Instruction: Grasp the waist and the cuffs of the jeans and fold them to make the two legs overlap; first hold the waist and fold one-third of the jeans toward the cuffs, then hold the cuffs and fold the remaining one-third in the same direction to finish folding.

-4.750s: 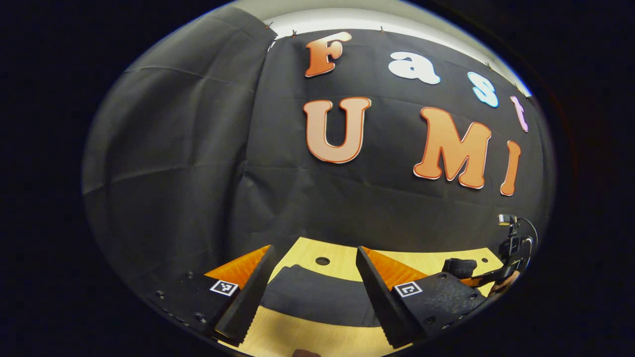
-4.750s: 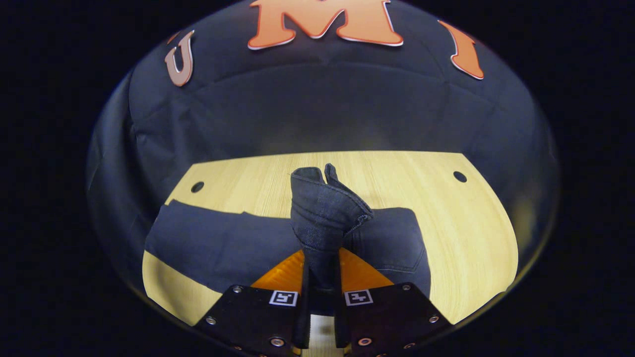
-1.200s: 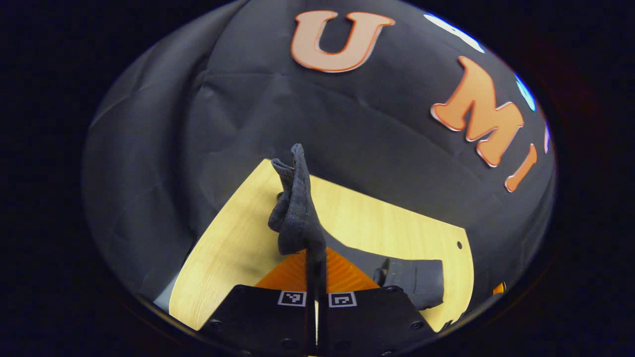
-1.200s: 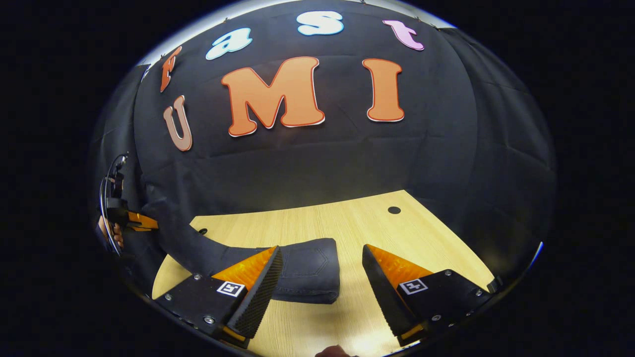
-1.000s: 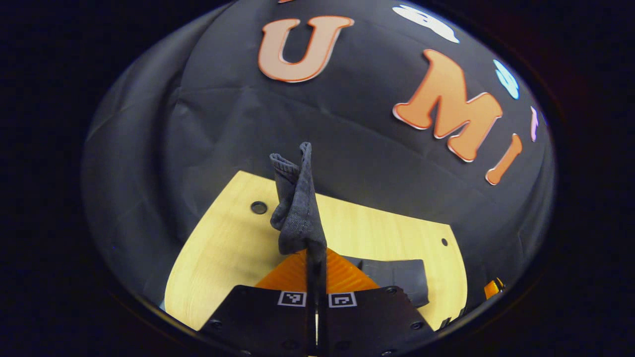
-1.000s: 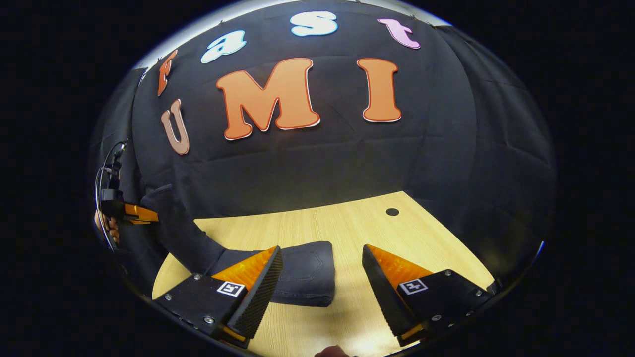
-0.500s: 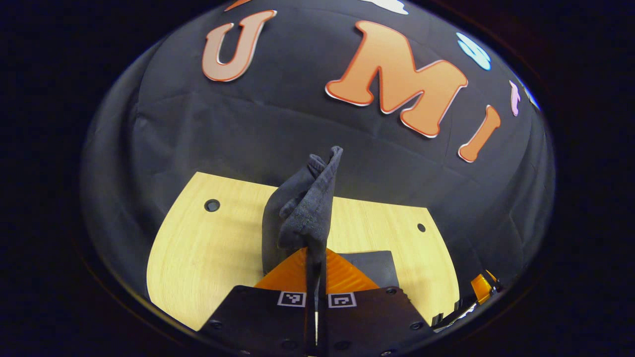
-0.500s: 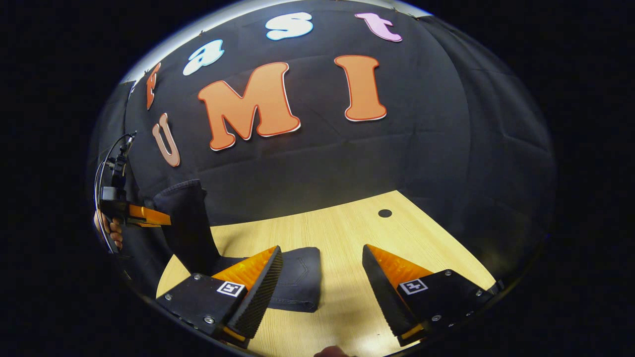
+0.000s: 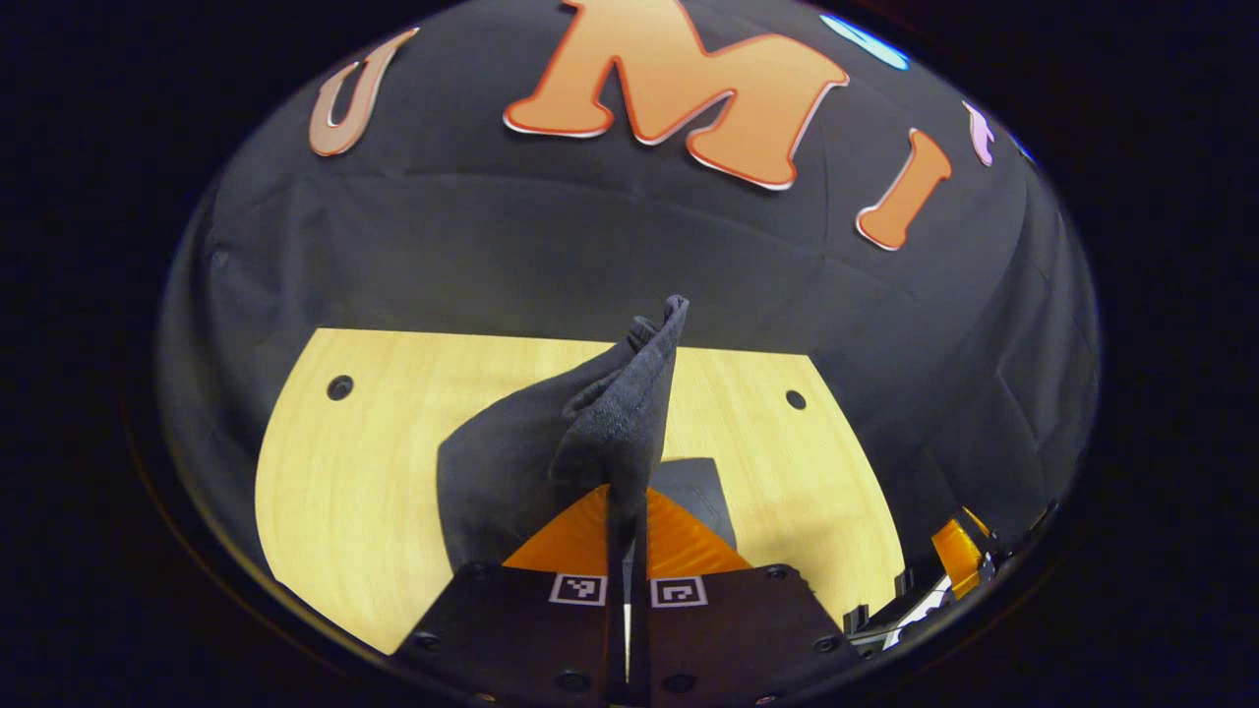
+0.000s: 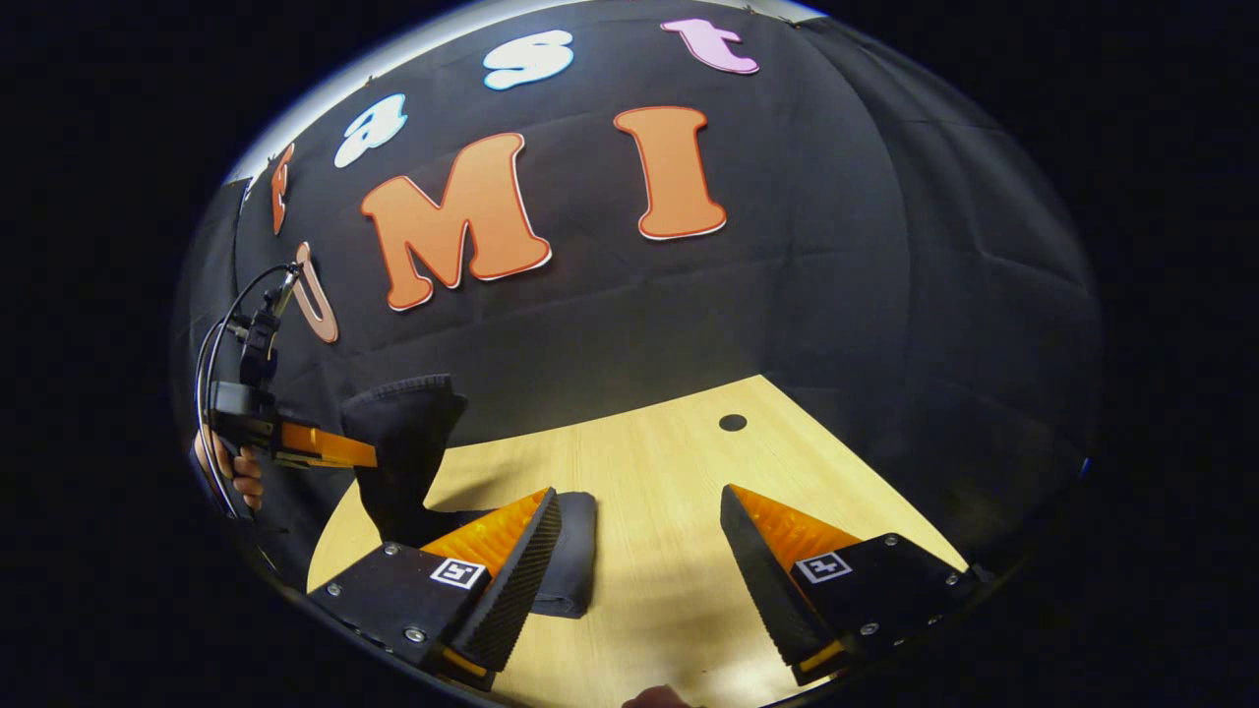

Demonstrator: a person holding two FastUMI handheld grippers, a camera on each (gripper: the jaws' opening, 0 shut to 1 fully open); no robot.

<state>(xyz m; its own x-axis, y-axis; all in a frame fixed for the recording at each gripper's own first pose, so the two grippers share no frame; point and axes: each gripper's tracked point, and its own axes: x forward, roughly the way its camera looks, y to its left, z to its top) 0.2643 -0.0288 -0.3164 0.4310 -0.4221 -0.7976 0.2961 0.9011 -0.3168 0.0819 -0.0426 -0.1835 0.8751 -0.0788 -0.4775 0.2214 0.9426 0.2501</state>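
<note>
- Dark denim jeans [image 9: 511, 462] are seen partly lifted off the light wooden table [image 9: 344, 462], with the cuffs [image 9: 629, 393] pinched between the closed fingers of the left gripper [image 9: 628, 511].
- In the right gripper view, the folded remainder lies flat on the table beside the right gripper [image 10: 639, 551], whose fingers are spread wide and hold nothing.
- A hand [image 10: 231, 472] is seen gripping the left tool's handle.

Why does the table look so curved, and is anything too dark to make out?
Left gripper view: the fisheye lens bows the table; the jeans cast a dark shadow. Right gripper view: same bending; the dark jeans blend into the wall cloth.
</note>
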